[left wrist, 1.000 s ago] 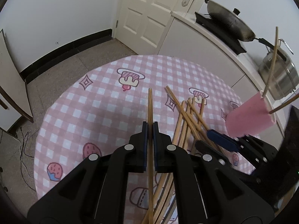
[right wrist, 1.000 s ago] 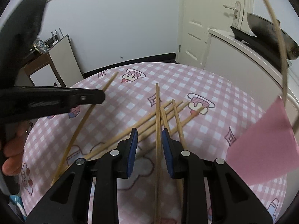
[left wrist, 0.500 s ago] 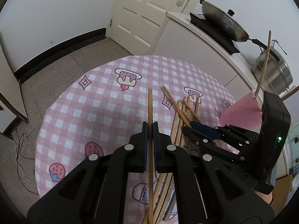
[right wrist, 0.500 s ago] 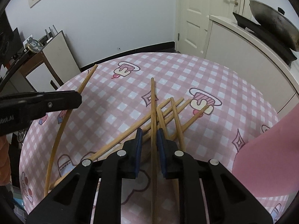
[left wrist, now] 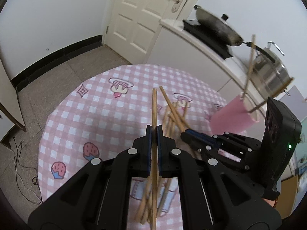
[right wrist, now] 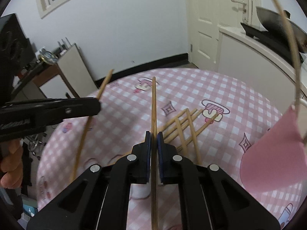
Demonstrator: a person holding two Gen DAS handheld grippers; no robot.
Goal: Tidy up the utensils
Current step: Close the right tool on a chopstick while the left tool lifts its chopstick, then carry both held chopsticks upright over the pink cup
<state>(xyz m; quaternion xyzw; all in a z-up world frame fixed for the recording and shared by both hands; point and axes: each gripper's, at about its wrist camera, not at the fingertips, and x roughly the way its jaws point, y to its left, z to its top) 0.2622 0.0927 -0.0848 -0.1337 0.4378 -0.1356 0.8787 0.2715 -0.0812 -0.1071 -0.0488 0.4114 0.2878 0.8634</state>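
Both my fingers, left [left wrist: 154, 134] and right [right wrist: 154, 140], each clamp one bamboo chopstick [right wrist: 153, 105]; next, drop them into the pink cylindrical holder [right wrist: 272, 151] on my right.

My left gripper [left wrist: 154, 134] has bare tablecloth [left wrist: 99, 113] ahead and to its left. To its right lies the loose chopstick pile [left wrist: 172, 115], then my right gripper [left wrist: 187, 134], and just beyond stands the pink cup [left wrist: 233, 116] with two sticks poking up, crowding that side.
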